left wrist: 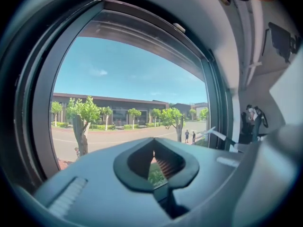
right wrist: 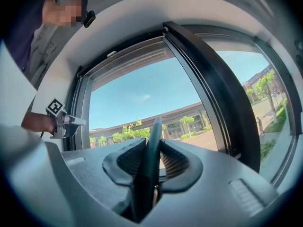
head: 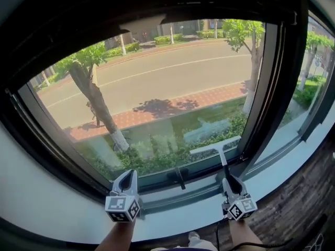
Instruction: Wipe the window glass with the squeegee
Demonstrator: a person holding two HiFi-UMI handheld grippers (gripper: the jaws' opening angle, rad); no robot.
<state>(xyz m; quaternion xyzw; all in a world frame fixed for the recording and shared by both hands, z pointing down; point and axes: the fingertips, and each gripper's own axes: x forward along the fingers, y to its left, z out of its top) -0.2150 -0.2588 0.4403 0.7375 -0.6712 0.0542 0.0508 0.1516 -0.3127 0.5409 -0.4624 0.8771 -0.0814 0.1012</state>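
A squeegee with a pale blade and a dark handle rests its blade against the lower right of the window glass. My right gripper is shut on the squeegee's handle, which runs up between the jaws in the right gripper view. My left gripper hovers near the lower left of the pane, above the sill, holding nothing. In the left gripper view its jaws are shut, with only a thin slit between the pads. The squeegee blade shows at the right there.
A dark window frame borders the pane, with a second pane to the right. A white sill runs below, with a dark handle on the bottom frame. Outside are trees, a road and hedges. Wooden floor lies at lower right.
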